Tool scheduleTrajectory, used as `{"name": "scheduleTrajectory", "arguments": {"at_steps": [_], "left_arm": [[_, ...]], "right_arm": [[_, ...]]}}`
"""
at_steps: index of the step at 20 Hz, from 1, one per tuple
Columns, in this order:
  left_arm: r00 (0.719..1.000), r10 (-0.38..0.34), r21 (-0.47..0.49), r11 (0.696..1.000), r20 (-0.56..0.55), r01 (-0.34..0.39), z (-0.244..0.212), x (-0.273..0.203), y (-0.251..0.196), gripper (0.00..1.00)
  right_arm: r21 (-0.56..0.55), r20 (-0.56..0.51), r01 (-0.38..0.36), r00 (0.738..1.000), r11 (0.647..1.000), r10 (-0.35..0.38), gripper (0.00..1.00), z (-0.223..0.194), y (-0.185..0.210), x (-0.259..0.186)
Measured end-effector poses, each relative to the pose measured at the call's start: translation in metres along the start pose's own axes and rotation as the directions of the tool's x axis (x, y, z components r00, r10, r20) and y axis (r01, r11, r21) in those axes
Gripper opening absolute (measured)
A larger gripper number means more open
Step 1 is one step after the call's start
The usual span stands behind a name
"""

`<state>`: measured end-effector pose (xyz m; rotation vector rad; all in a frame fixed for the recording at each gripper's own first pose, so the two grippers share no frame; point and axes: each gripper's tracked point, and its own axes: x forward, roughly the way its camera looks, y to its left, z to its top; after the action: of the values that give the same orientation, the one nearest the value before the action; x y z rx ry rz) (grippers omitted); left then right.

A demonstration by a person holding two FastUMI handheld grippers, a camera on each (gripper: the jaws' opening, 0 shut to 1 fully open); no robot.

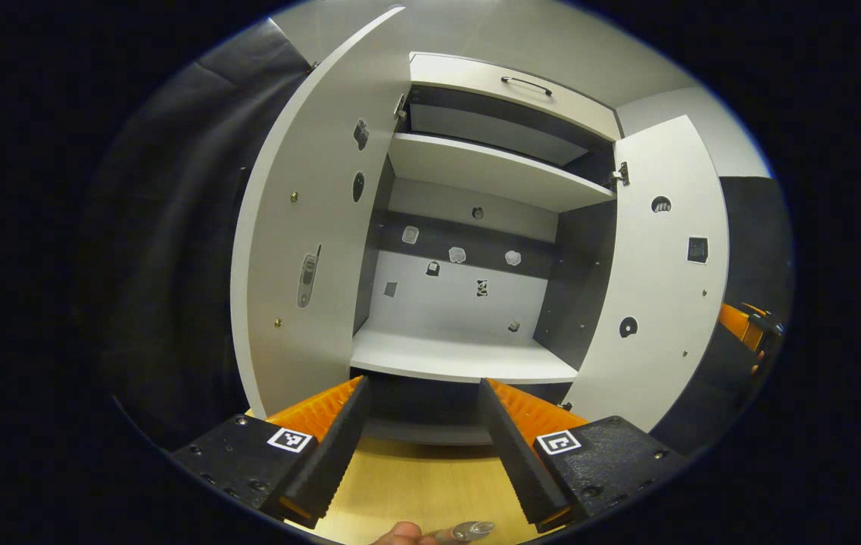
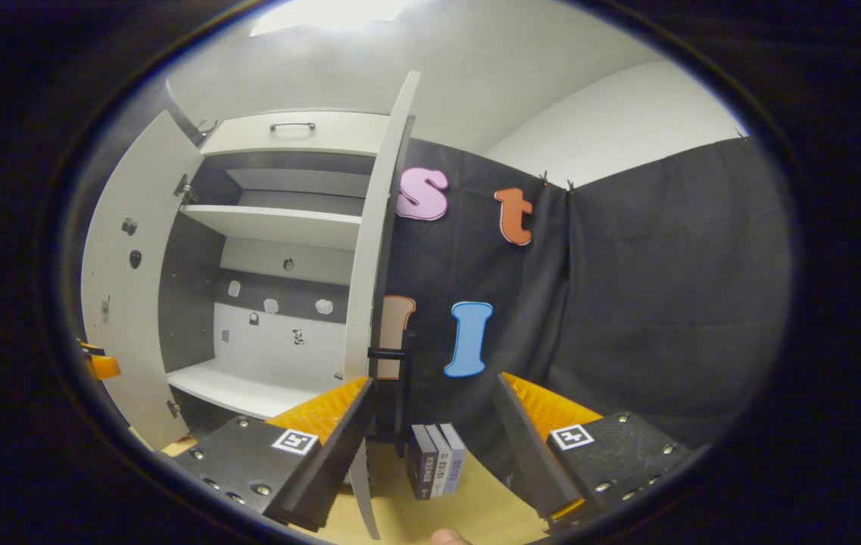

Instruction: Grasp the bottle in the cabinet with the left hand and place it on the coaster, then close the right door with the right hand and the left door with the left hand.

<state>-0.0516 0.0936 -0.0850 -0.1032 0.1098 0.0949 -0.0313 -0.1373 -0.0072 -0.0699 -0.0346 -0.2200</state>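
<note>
Fingers: left gripper (image 1: 422, 446) apart, empty | right gripper (image 2: 430, 446) apart, empty | cabinet (image 1: 475, 356) doors open

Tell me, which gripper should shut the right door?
Right. The right door stands edge-on just ahead of the open right gripper; the left gripper faces the shelf between both doors.

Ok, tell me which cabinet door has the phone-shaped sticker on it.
The left door: a grey phone-shaped sticker sits low on its inner face. The right door carries only small round and square ones.

A pale wooden bench (image 2: 468, 515) carries the cabinet (image 1: 475, 363). Three small books (image 2: 436, 469) stand upright on it beside the cabinet's open door.
</note>
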Motion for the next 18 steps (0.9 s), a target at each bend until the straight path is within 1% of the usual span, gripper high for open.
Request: {"name": "scheduleTrajectory", "arguments": {"at_steps": [2, 3, 4, 7, 11, 18], "left_arm": [[1.000, 0.000, 0.006, 1.000, 0.007, 0.000, 0.002, -0.003, -0.001, 0.92], [1.000, 0.002, 0.010, 1.000, 0.008, -0.002, 0.003, -0.005, -0.001, 0.92], [1.000, 0.005, 0.012, 1.000, 0.006, -0.005, 0.003, -0.008, -0.001, 0.92], [1.000, 0.024, 0.007, 1.000, 0.009, -0.024, 0.006, -0.016, 0.003, 0.92], [0.998, 0.067, 0.007, 0.998, 0.009, -0.067, 0.006, -0.031, 0.012, 0.92], [0.988, 0.149, 0.016, 0.989, 0.026, -0.150, 0.009, -0.047, 0.030, 0.92]], "right_arm": [[0.027, -0.006, -0.036, 0.999, 0.999, 0.036, 0.96, -0.001, 0.007, -0.002], [0.036, -0.009, -0.055, 0.998, 0.998, 0.056, 0.93, -0.001, 0.014, -0.001], [0.042, -0.009, -0.071, 0.997, 0.997, 0.072, 0.95, 0.000, 0.020, -0.002], [0.043, -0.005, -0.118, 0.993, 0.992, 0.118, 0.95, 0.001, 0.038, -0.002], [0.063, 0.000, -0.197, 0.980, 0.978, 0.197, 0.96, 0.003, 0.068, -0.001], [0.106, 0.003, -0.298, 0.954, 0.949, 0.299, 0.96, 0.004, 0.114, 0.006]]}}
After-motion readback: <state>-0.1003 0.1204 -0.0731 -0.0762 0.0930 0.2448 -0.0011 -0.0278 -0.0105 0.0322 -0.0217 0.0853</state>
